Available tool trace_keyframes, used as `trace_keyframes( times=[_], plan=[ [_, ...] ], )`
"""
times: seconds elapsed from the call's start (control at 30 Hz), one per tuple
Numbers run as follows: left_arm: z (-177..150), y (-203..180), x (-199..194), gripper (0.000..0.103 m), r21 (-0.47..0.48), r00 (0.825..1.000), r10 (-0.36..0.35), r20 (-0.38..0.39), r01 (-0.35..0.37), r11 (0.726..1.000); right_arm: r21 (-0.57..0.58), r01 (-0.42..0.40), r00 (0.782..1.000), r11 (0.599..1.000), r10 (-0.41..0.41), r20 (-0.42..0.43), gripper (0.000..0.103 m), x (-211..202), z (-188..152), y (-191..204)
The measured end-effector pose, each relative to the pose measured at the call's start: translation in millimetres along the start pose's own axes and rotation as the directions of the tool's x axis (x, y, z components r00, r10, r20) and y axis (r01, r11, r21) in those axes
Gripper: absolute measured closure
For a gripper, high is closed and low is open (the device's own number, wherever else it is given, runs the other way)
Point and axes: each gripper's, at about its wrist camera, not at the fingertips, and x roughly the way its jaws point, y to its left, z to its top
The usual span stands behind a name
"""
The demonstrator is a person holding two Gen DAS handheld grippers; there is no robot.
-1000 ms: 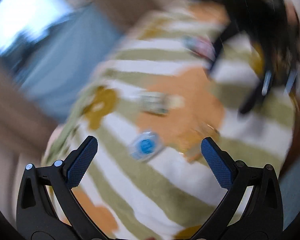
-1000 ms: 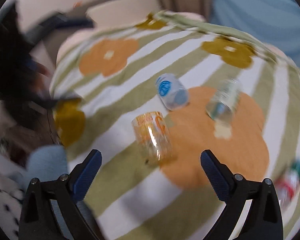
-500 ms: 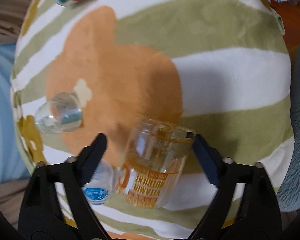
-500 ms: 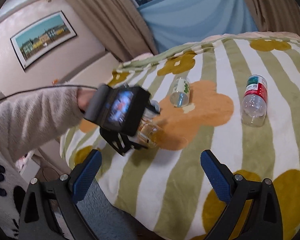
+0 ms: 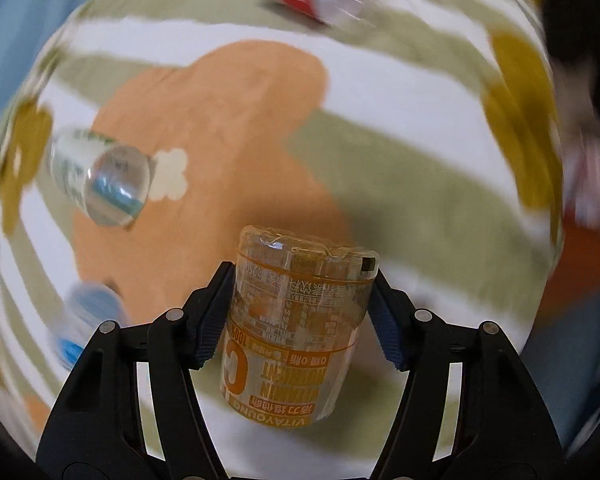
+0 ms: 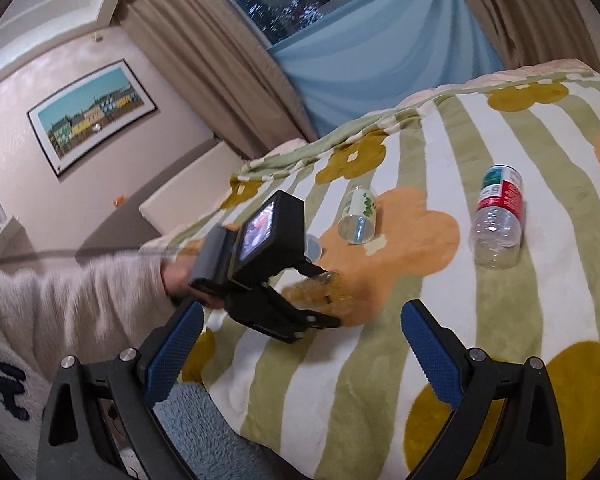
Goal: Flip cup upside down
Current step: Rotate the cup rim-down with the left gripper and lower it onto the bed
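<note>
Closed up on the cup (image 5: 296, 328) since half a second back, when the left gripper (image 5: 300, 308) only straddled it with gaps either side; now clamped on both walls, pads pressing the clear plastic around mid-height. Also swung round a lot, going by the smear across the striped flower blanket (image 5: 400, 160) on the bed. Printing reads upside down in the left wrist view: "VITAYOUNG", a big orange "C", "100%", something like "VITAMIN", plus small orange lettering too fine to read. So probably mid-flip, or nearly there, though can't tell which end is the open one. Side grip makes sense for turning it by a wrist roll. From the right wrist view, held low over the orange flower, just off the blanket or brushing it, hard to say. Right gripper (image 6: 296, 348) parked back near the bed edge, spread wide, holding nothing, likely just staying out of the way. Lying around: a green-labelled bottle (image 6: 358, 216), a red-labelled bottle (image 6: 498, 216), a blurry blue-and-white cup (image 5: 84, 320), labels unreadable.
</note>
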Motion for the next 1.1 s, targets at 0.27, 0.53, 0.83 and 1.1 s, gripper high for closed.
trace_keyframes(
  times=[0.27, 0.53, 0.83, 1.1],
  plan=[
    [4, 2, 10, 0.043, -0.204, 1.0, -0.004, -0.011, 0.002, 0.979, -0.001, 0.047, 0.999, 0.999, -0.047, -0.01, 0.004, -9, -5, 0],
    [45, 4, -3, 0.013, -0.076, 0.987, -0.003, -0.163, -0.009, 0.997, 0.016, 0.036, 0.999, 0.999, -0.036, 0.013, 0.004, -11, -10, -5],
    [79, 21, 26, 0.015, -0.047, 0.919, -0.094, -0.382, 0.083, 0.995, 0.02, 0.034, 0.999, 0.999, -0.034, 0.015, 0.004, -7, -13, -4],
    [94, 38, 34, 0.046, -0.115, 0.915, -0.179, -0.363, 0.147, 0.983, 0.042, 0.036, 0.999, 0.998, -0.036, -0.005, 0.004, 0, -14, -14]
  ],
)
